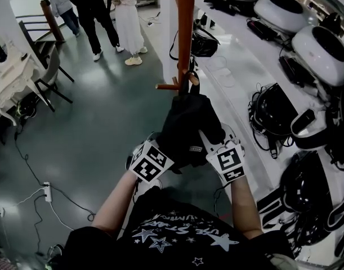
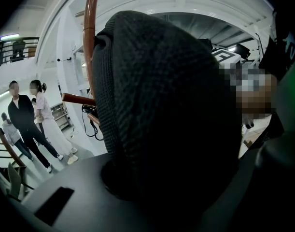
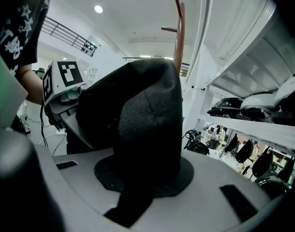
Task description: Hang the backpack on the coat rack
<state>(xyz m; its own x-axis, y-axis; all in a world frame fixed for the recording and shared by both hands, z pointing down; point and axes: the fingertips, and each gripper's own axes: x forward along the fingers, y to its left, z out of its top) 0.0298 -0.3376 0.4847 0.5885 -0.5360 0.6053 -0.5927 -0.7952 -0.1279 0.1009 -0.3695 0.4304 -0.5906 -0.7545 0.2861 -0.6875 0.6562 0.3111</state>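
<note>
The black backpack hangs between both grippers, right in front of the brown coat rack pole. Its top loop reaches up to the short pegs; whether it rests on one I cannot tell. My left gripper is shut on the bag's left side, and dark fabric fills the left gripper view. My right gripper is shut on the right side, where the padded fabric stands between its jaws. The pole rises behind the bag, and both grippers' fingertips are hidden by it.
White shelving with helmets and rounded white devices runs along the right. People stand at the back. Chairs and a table are at the left. Cables and a power strip lie on the grey floor.
</note>
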